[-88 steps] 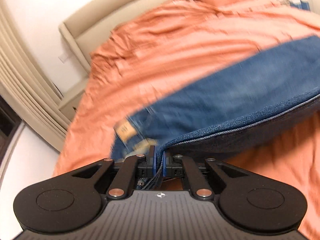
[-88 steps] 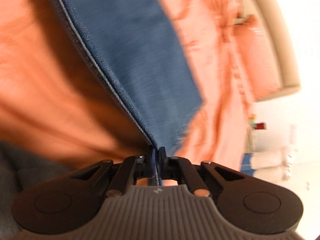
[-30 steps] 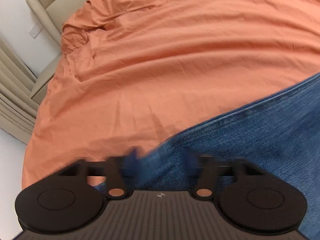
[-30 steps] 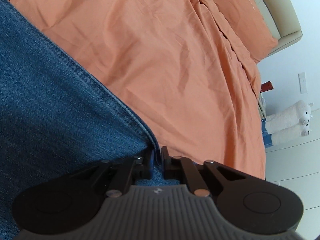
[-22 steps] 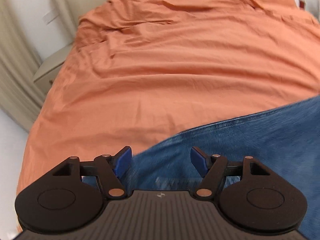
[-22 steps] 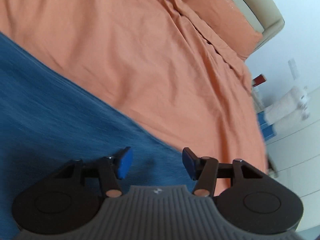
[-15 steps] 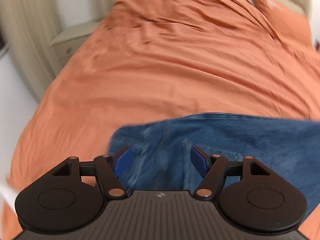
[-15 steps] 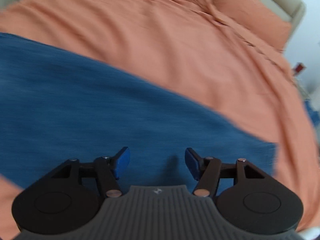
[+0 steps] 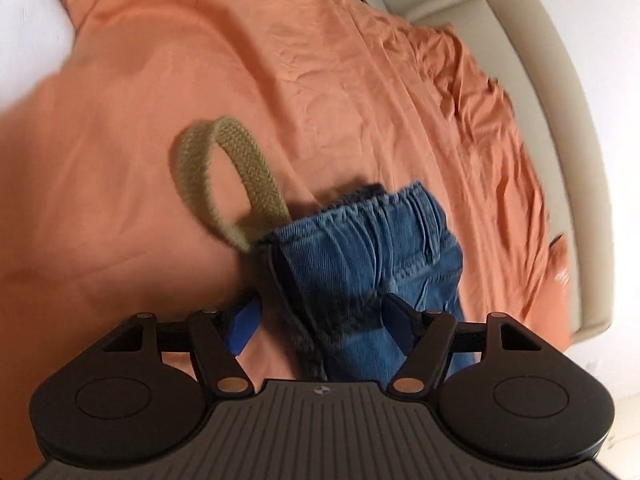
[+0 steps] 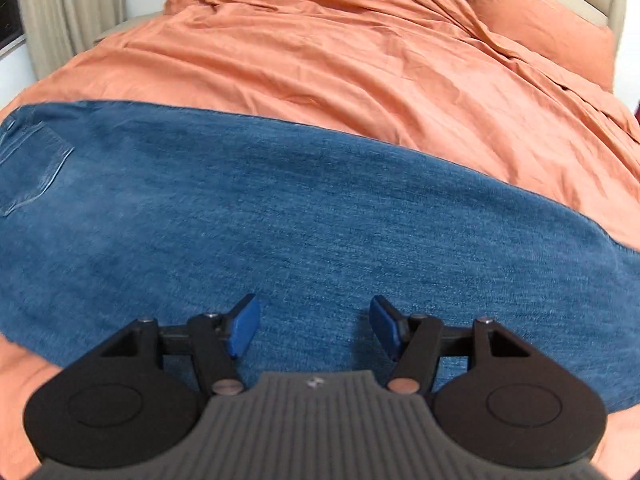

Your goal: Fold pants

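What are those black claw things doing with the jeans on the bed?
A person is folding the jeans, which lie flat on the orange bedspread. Both grippers are open and holding nothing. The left gripper is at the waistband end, where a tan belt loop sticks out. The right gripper hovers over the leg.

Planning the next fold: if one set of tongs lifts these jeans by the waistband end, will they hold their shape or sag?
Probably sag: the jeans lie limp across the orange duvet. Their gathered waistband looks thick, so likely fairly heavy. The woven belt loops loose and may dangle.
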A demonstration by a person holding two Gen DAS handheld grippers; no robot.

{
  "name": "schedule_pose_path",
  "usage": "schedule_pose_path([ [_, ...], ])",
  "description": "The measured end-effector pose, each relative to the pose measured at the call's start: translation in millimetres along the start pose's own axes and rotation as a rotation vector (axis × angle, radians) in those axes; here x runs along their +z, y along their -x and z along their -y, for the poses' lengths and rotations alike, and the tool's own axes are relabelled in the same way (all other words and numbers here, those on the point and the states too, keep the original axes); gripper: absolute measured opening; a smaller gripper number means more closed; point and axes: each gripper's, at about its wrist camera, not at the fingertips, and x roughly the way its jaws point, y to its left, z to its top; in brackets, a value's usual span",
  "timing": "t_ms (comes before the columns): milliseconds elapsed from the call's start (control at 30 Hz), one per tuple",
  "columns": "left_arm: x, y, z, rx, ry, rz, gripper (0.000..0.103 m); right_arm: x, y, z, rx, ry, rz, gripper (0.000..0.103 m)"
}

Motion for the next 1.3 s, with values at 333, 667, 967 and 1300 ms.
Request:
schedule_pose_path([
  [333,4,32,100,0.138,-0.410,0.152,0.019,-16,11,11,-0.011,-0.085,-0.006,0.055],
  [667,8,-45,81,0.401,-0.492,0.035,0.027,-27,-10,17,-0.062,-0.106,-0.034,0.060],
  [967,-35,12,121,0.533,-0.816,0.137,0.061,-33,47,-26,0.023,-0.051,0.078,0.057],
  [1300,-117,37,171,0.350,-1.045,0.047,0.061,-71,85,-129,0.260,0.114,0.137,0.044],
])
